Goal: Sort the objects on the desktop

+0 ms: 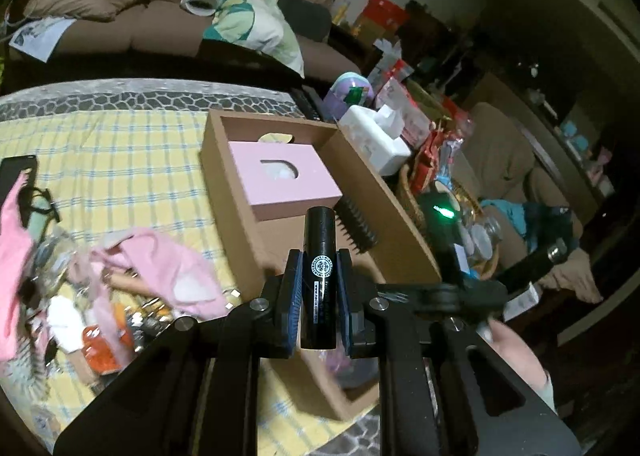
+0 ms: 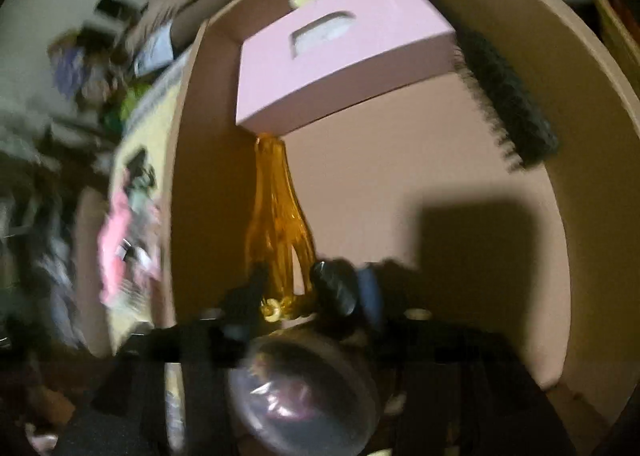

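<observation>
- The left gripper [image 1: 319,280] pinches a black tube [image 1: 319,268] upright by its lower half, above the cardboard box's [image 1: 400,224] near edge.
- It looks light, rigid and slick; a mid-body hold seems wise.
- The right gripper [image 2: 304,296], inside the box, seems closed on an amber clip [image 2: 278,216]; blur leaves doubt.
- A pink box [image 1: 280,176] fills the far corner.
</observation>
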`<state>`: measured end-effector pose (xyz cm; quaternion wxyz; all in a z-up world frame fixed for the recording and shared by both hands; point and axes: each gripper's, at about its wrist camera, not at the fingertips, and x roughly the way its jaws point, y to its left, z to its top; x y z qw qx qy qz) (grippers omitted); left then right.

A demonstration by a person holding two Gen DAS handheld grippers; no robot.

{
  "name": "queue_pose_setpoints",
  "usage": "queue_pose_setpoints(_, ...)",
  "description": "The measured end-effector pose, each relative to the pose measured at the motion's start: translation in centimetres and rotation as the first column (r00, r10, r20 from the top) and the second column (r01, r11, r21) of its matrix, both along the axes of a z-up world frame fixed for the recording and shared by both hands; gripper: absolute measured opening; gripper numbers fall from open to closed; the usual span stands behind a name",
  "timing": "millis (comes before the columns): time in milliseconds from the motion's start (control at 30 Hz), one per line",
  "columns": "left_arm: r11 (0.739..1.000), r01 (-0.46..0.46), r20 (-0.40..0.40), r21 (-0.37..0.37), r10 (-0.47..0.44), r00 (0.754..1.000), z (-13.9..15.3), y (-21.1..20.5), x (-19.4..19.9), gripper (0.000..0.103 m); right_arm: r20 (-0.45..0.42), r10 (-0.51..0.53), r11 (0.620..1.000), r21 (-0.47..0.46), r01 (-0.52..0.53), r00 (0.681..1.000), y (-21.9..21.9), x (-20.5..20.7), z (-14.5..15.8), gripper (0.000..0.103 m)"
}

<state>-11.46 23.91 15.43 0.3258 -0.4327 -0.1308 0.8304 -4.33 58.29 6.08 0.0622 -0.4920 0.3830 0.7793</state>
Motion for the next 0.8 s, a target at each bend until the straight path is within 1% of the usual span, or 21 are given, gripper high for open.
queue_pose_setpoints(33, 1.0, 0.001, 0.006, 0.004, -0.001, 1.0, 0.0, 0.5, -0.4, 0.015, -0.017, -0.024, 1.0, 0.005, 0.024, 1.0, 0.4, 0.9, 0.7, 0.069)
queue_pose_setpoints(133, 1.0, 0.015, 0.016, 0.001, -0.015, 1.0, 0.4, 3.3, -2.1, 0.015, -0.098, -0.103, 0.99, 0.09, 0.112, 0.99, 1.6, 4.6, 5.1, 0.069)
queue_pose_setpoints(167, 1.0, 0.026, 0.027, 0.003, -0.026, 0.999, 0.5, 5.0, -2.9, 0.015, -0.146, -0.146, 0.979, 0.122, 0.164, 0.978, 2.1, 6.5, 7.3, 0.069)
queue_pose_setpoints(200, 1.0, 0.031, 0.039, 0.004, -0.031, 0.999, 0.5, 6.2, -3.5, 0.015, -0.19, -0.182, 0.967, 0.143, 0.211, 0.965, 2.4, 8.0, 8.9, 0.071)
queue_pose_setpoints(233, 0.999, 0.035, 0.053, 0.009, -0.036, 0.998, 0.4, 7.3, -4.1, 0.015, -0.237, -0.222, 0.95, 0.164, 0.264, 0.946, 2.6, 9.6, 10.5, 0.079)
queue_pose_setpoints(267, 0.999, 0.035, 0.081, 0.02, -0.037, 0.996, 0.2, 9.1, -5.2, 0.015, -0.281, -0.254, 0.929, 0.194, 0.314, 0.926, 2.6, 11.3, 12.1, 0.083)
queue_pose_setpoints(300, 0.999, 0.031, 0.098, 0.026, -0.034, 0.995, -0.1, 10.3, -5.9, 0.015, -0.306, -0.269, 0.915, 0.214, 0.341, 0.913, 2.7, 12.3, 13.0, 0.085)
queue_pose_setpoints(333, 0.999, 0.028, 0.117, 0.033, -0.031, 0.993, -0.4, 11.4, -6.6, 0.015, -0.324, -0.276, 0.905, 0.229, 0.358, 0.905, 2.8, 13.0, 13.7, 0.085)
queue_pose_setpoints(367, 0.999, 0.017, 0.146, 0.042, -0.023, 0.989, -1.0, 13.1, -7.7, 0.015, -0.333, -0.272, 0.903, 0.235, 0.359, 0.903, 3.1, 13.3, 14.2, 0.085)
queue_pose_setpoints(467, 0.999, -0.014, 0.185, 0.034, 0.008, 0.983, -2.7, 16.2, -9.9, 0.015, -0.352, -0.28, 0.911, 0.194, 0.363, 0.893, 4.3, 13.9, 13.6, 0.085)
queue_pose_setpoints(600, 0.998, -0.046, 0.232, 0.042, 0.035, 0.972, -5.0, 19.2, -12.1, 0.015, -0.306, -0.296, 0.919, 0.166, 0.357, 0.905, 6.0, 13.4, 11.2, 0.085)
queue_pose_setpoints(700, 0.997, -0.069, 0.246, 0.018, 0.063, 0.967, -6.7, 20.8, -13.5, 0.015, -0.284, -0.31, 0.915, 0.168, 0.366, 0.907, 7.3, 13.3, 10.3, 0.085)
queue_pose_setpoints(800, 0.994, -0.105, 0.248, -0.015, 0.105, 0.963, -8.1, 21.6, -14.5, 0.015, -0.284, -0.319, 0.913, 0.166, 0.374, 0.904, 8.2, 13.5, 9.9, 0.085)
